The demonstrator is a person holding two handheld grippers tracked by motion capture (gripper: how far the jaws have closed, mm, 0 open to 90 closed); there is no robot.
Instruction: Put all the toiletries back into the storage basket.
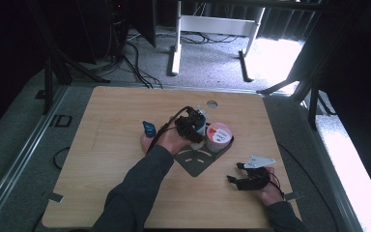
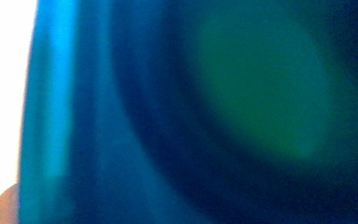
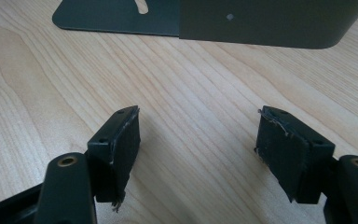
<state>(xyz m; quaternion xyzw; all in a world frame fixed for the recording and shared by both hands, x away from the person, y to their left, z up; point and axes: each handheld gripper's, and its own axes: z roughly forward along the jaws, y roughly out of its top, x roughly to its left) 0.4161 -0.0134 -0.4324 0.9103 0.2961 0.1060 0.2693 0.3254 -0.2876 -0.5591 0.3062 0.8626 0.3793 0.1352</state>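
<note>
The left gripper (image 1: 193, 126) is sitting at the middle of the wooden table (image 1: 106, 159), its jaws reaching around a blue-tinted bottle (image 1: 200, 121) that is standing upright at the back of a dark metal bracket (image 1: 196, 162). In the left gripper view the bottle's blue wall (image 2: 121, 140) is pressing blurred right against the lens, so the jaws seem to be closing on it about halfway, though I cannot tell whether the pads are truly bearing on it. Just beside the bottle a round tub with a pink-and-white lid (image 1: 218, 136) is standing against the bracket's upright wall. A small blue object (image 1: 149, 127) is lying next to the person's left hand.

The right gripper (image 1: 244, 178) is resting low over bare wood near the table's front right corner, its jaws standing wide with nothing between them; its own view is showing both black pads (image 3: 121, 140) apart over the grain, and the bracket (image 3: 270, 23) ahead.

Open board is lying to the left and along the front edge. A round hole (image 1: 212, 103) is sitting near the far edge. Beyond, grey carpet (image 1: 203, 63), trailing cables (image 1: 135, 63) and white desk legs (image 1: 176, 53) are surrounding the table, with dark curtains at both sides.
</note>
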